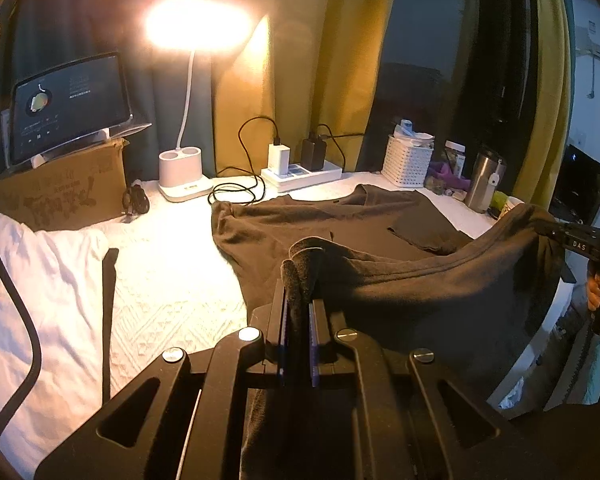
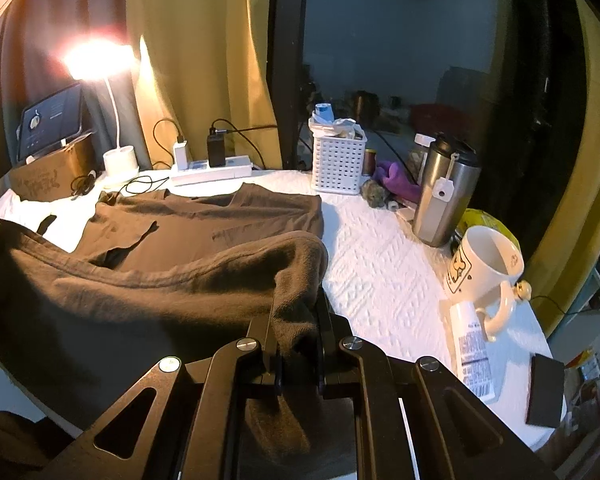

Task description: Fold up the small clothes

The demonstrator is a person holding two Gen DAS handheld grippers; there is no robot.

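Note:
A dark brown T-shirt lies on the white textured table cover, collar toward the far side. Its near hem is lifted off the table and stretched between both grippers. My left gripper is shut on the hem's left corner, cloth bunched over its fingertips. My right gripper is shut on the right corner of the same T-shirt. In the left wrist view the right gripper shows at the right edge with a hand beneath it. The lifted hem sags between them and hides the shirt's lower part.
At the back stand a lit desk lamp, power strip with chargers and cables, white basket, steel tumbler and tablet on a cardboard box. A white mug and tube sit right. White cloth lies left.

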